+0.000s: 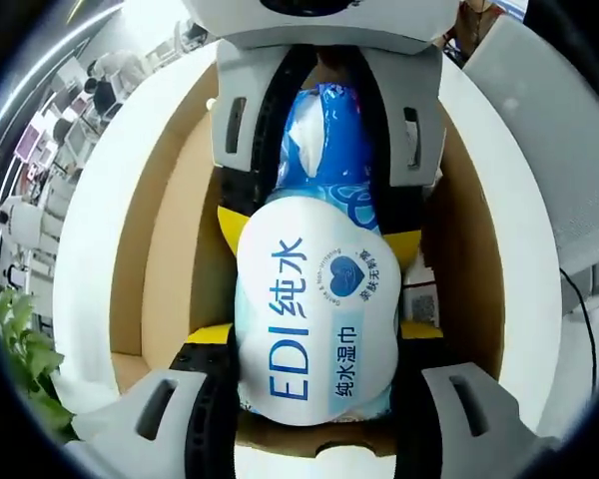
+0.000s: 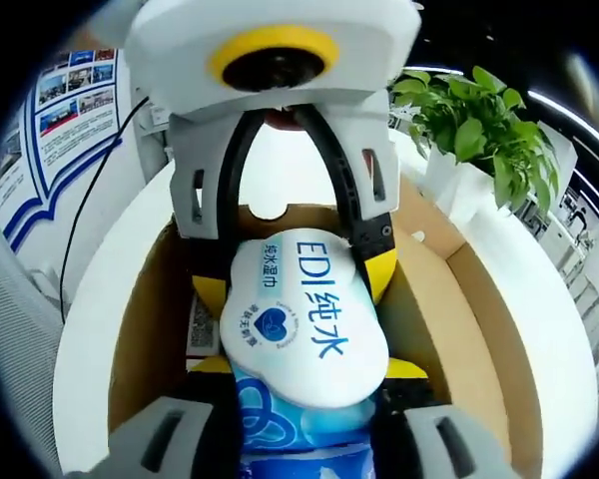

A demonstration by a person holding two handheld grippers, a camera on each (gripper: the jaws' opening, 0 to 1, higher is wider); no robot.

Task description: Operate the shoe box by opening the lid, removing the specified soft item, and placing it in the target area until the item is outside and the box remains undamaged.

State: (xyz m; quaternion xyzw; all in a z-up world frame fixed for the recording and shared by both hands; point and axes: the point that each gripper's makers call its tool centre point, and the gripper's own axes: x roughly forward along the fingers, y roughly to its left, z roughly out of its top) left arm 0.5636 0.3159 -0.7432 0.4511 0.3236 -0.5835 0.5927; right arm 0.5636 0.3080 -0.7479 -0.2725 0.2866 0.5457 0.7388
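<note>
A soft pack of wet wipes [image 1: 314,299], white label over blue wrap, sits inside the open shoe box [image 1: 165,249], whose walls are brown cardboard. My left gripper [image 1: 317,334] comes up from the bottom of the left gripper view, its yellow-tipped jaws pressed on the pack's two sides. My right gripper [image 1: 319,235] reaches in from the far end and clamps the blue end. In the right gripper view the wet wipes pack [image 2: 299,319] lies between my right gripper [image 2: 307,367] and my left gripper [image 2: 295,284], within the shoe box [image 2: 140,329].
A QR label [image 1: 419,304] is stuck on the box floor beside the pack. A potted plant [image 2: 469,120] stands past one box side, also seen as a plant [image 1: 20,359] in the left gripper view. A black cable [image 2: 90,220] and a poster board [image 2: 55,110] are nearby.
</note>
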